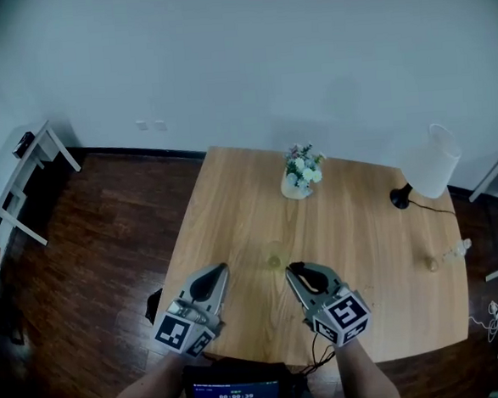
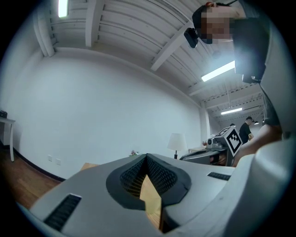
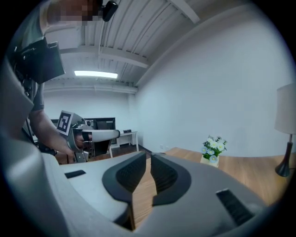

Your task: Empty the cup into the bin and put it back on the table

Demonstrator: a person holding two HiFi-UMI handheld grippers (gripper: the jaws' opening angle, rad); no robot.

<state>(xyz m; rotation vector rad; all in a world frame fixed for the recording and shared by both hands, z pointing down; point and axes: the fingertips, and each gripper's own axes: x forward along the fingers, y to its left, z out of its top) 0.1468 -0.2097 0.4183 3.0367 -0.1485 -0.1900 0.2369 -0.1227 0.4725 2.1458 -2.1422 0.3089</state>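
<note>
Fingers (image 2: 162,175) of the left gripper (image 1: 222,270) press together on nothing, and the right gripper (image 1: 292,270) has its own all but closed, also empty. Both hover above the table (image 1: 232,203), the pale cup (image 1: 274,256) standing between their tips. One gripper should spread wide, sink level with the cup's wall, then pinch gently; no bin plainly shows.

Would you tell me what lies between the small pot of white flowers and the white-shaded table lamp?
Nothing: the head view shows only bare light wooden table top between the small pot of white flowers and the white-shaded table lamp.
</note>
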